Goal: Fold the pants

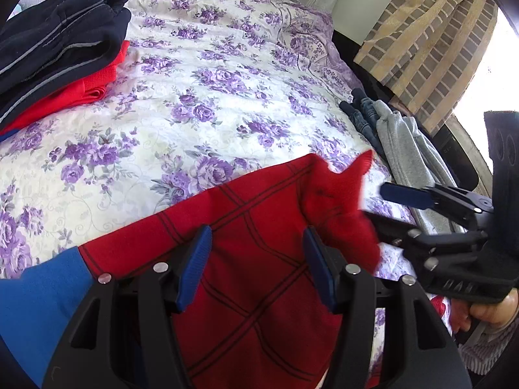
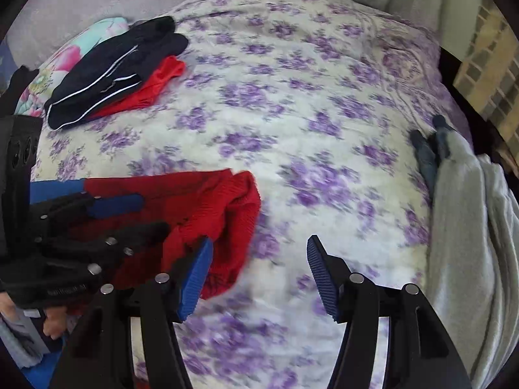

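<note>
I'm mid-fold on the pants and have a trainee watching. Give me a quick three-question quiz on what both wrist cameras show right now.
1. True or false: the right gripper has the red pants pinched between its pads.
2. Which garment tops the folded stack at the bed's far left? A) grey sweatshirt B) dark navy pants with pale stripes C) jeans
3. Fill in: the grey garment lies along the bed's ____ edge.

Key:
1. False: its jaws stand apart over the floral bedspread, with the cloth beside one pad.
2. B
3. Right, next to the jeans.
</note>
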